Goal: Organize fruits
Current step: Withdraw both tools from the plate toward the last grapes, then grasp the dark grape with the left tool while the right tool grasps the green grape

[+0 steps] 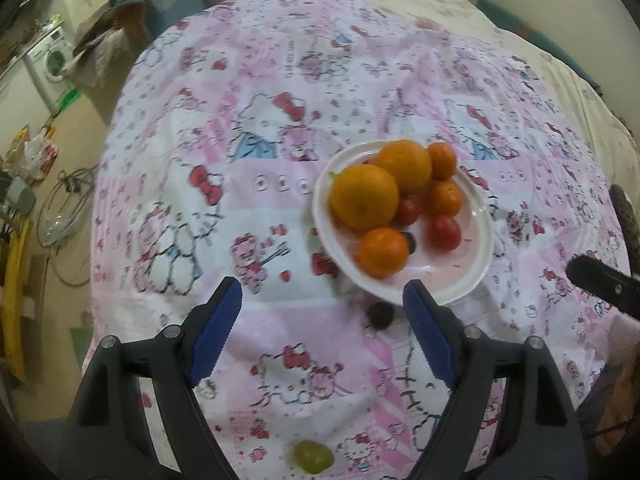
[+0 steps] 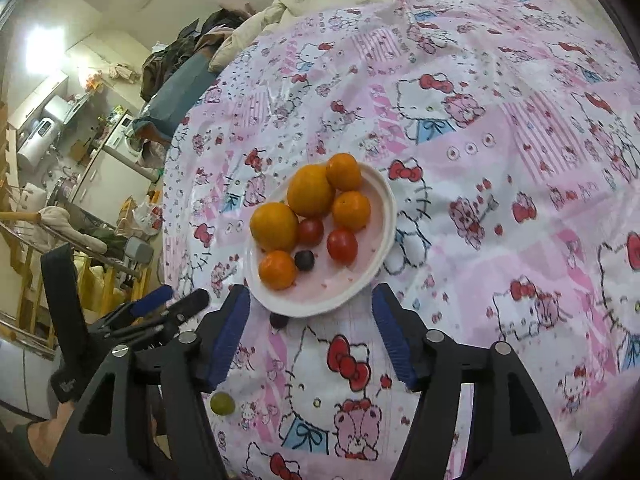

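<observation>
Presently catalogued, largest first. Patterned pink tablecloth (image 1: 280, 208): covers the whole work surface, creased in places, carries everything below. White plate (image 1: 476, 248): near the middle of the cloth, just ahead of both grippers, already loaded. On the plate: two large oranges (image 1: 364, 198) touching each other at the far left side; three small mandarins (image 1: 383, 253) spread around them; two red tomatoes (image 1: 444, 232) toward the centre and right; one dark grape (image 2: 304, 260) between the near mandarin and a tomato. Off the plate: dark grape on the cloth (image 1: 380, 315), touching or just beside the plate's near rim; green grape (image 1: 313, 456), well apart from the plate, close under the grippers. Left gripper (image 1: 322, 320): jaws spread wide, nothing between them, hovering over bare cloth with the loose dark grape near its right finger. Right gripper (image 2: 310, 320): jaws likewise spread and empty, plate rim between its fingertips in its own view. Judgement: the task is mostly done; the two stray grapes remain. Handling note: grapes are small, round and soft, so centre the jaws over one before lowering, close gently to avoid crushing or rolling it, and approach the dark one from the near side so a finger does not knock the plate.
</observation>
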`<state>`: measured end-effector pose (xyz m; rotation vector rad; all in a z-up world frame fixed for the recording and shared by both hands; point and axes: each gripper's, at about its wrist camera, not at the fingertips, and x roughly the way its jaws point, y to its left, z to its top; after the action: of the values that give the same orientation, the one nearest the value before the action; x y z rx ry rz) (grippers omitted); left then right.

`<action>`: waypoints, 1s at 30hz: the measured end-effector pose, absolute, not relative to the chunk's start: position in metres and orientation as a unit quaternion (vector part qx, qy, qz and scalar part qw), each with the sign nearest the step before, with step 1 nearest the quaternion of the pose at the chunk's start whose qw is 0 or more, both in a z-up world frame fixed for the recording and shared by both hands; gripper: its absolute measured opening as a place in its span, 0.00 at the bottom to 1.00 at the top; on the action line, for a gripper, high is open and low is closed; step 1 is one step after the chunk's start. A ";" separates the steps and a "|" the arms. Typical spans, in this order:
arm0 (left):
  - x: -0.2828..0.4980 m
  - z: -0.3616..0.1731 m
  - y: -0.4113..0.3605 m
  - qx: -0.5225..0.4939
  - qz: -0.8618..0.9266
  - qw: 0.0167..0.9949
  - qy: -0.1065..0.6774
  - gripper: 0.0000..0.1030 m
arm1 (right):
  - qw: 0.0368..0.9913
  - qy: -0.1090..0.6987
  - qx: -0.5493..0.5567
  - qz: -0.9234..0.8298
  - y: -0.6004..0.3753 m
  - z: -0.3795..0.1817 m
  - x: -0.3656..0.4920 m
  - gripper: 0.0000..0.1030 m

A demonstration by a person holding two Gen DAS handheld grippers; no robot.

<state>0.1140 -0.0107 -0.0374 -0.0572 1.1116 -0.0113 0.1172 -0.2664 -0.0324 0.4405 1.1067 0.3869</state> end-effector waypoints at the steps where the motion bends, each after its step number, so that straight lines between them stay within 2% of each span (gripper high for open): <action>1: 0.112 -0.038 -0.008 -0.030 -0.002 0.849 0.528 0.78 | 0.811 0.518 0.205 0.179 -0.267 -0.033 0.115 0.66; 5: 0.111 -0.046 0.005 -0.056 0.009 0.843 0.536 0.78 | 0.813 0.518 0.207 0.164 -0.270 -0.037 0.116 0.72; 11: 0.112 -0.073 0.002 -0.060 -0.006 0.815 0.577 0.76 | 0.799 0.540 0.222 0.141 -0.275 -0.053 0.123 0.72; 15: 0.114 -0.094 -0.023 -0.037 -0.040 0.797 0.602 0.60 | 0.798 0.545 0.219 0.138 -0.275 -0.056 0.124 0.72; 17: 0.115 -0.101 -0.038 -0.018 -0.056 0.792 0.608 0.58 | 0.798 0.544 0.221 0.138 -0.276 -0.056 0.125 0.72; 20: 0.120 -0.109 -0.056 -0.002 -0.078 0.783 0.617 0.44 | 0.799 0.542 0.223 0.136 -0.278 -0.056 0.124 0.72; 23: 0.126 -0.118 -0.071 0.027 -0.075 0.781 0.620 0.44 | 0.797 0.541 0.230 0.135 -0.283 -0.056 0.123 0.72; 28: 0.138 -0.125 -0.081 0.038 -0.074 0.778 0.623 0.29 | 0.794 0.545 0.234 0.132 -0.289 -0.059 0.124 0.72; 30: 0.140 -0.126 -0.085 0.047 -0.077 0.778 0.622 0.20 | 0.793 0.546 0.235 0.130 -0.291 -0.059 0.125 0.72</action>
<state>0.1402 -0.0852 -0.1260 0.1009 1.3440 -0.1662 0.1245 -0.2908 -0.0594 0.5060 1.1747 0.2787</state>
